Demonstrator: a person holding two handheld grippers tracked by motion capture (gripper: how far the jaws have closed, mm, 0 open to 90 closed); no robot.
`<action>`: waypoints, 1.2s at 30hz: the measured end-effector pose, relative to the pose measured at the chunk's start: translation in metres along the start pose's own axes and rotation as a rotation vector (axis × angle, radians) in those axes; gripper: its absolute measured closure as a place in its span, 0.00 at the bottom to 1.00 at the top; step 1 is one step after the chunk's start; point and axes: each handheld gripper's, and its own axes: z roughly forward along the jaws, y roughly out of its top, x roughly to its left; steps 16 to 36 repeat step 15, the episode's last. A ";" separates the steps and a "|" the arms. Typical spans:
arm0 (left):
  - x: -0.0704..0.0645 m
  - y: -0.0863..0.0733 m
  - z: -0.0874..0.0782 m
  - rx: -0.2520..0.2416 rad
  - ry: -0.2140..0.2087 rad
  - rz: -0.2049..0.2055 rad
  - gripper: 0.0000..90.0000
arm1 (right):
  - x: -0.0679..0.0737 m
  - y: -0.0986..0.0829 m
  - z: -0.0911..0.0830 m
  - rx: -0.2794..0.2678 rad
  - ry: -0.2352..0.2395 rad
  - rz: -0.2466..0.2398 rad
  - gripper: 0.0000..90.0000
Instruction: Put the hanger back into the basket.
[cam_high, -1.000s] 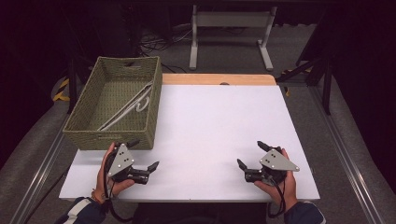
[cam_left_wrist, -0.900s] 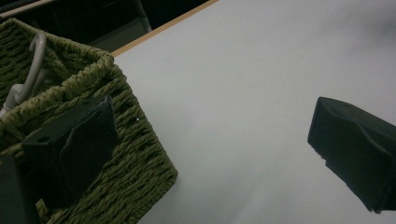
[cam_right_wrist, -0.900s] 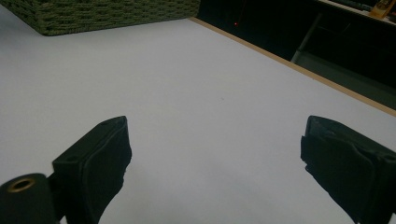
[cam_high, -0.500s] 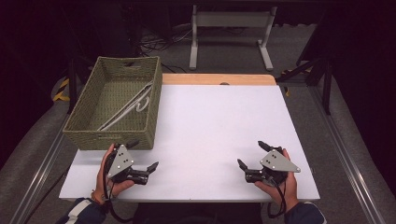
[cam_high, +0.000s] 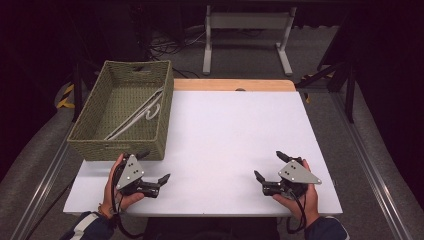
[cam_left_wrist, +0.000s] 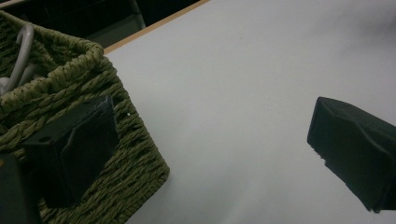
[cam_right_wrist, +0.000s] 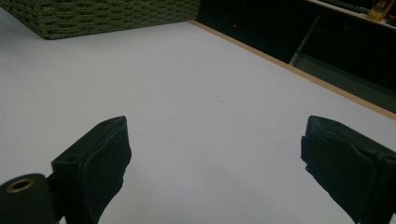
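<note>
A green woven basket (cam_high: 95, 134) stands on the left of the white table (cam_high: 230, 135), with pale hangers (cam_high: 145, 111) lying inside it. My left gripper (cam_high: 154, 169) rests near the table's front edge just in front of the basket's near right corner, open, nothing between its fingers. In the left gripper view the basket corner (cam_left_wrist: 121, 154) sits right behind one jaw, and a hanger hook (cam_left_wrist: 18, 51) shows over the rim. My right gripper (cam_high: 269, 167) rests at the front right, open and empty, well away from the basket (cam_right_wrist: 102, 16).
A wooden strip (cam_high: 232, 85) runs along the table's far edge. Beyond it stand a metal frame (cam_high: 247, 30) and cables on the grey floor. Dark stands flank the table. Metal rails (cam_high: 370, 165) run along both sides.
</note>
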 end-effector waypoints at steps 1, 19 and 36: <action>0.000 0.000 0.000 -0.001 -0.003 -0.005 0.03 | 0.000 0.000 0.000 0.001 0.000 0.000 0.10; 0.000 0.000 0.002 0.002 -0.002 -0.010 0.03 | -0.001 -0.001 0.001 -0.002 0.007 0.007 0.10; 0.000 0.000 0.002 0.002 -0.002 -0.010 0.03 | -0.001 -0.001 0.001 -0.002 0.007 0.007 0.10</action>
